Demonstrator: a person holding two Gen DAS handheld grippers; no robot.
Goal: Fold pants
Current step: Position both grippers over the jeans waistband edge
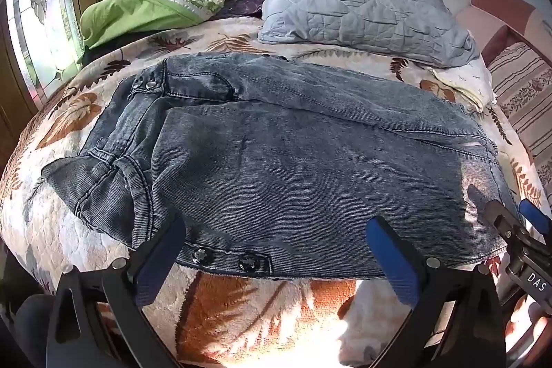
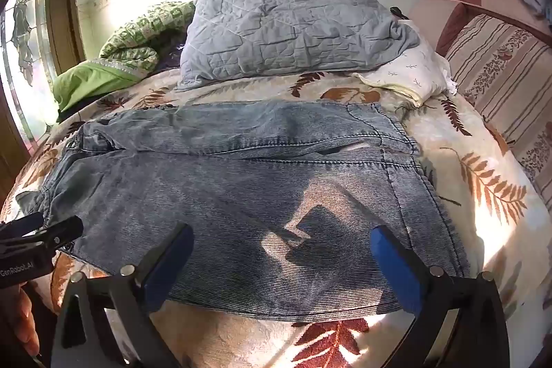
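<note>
Pants (image 1: 276,140) of grey-blue denim folded flat on leaf-print bedspread (image 1: 241,309), left gripper (image 1: 276,250) wide open holding nothing, marked "GenRobot.AI", right gripper (image 2: 279,261) wide open, empty, marked "DAS"

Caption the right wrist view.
Open right gripper poised over denim pants lying on a leaf-print bedspread.

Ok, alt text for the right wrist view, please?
Faded blue denim pants lie folded on a leaf-patterned bedspread, with the open right gripper poised over their near edge. A grey quilted pillow sits behind.
</note>
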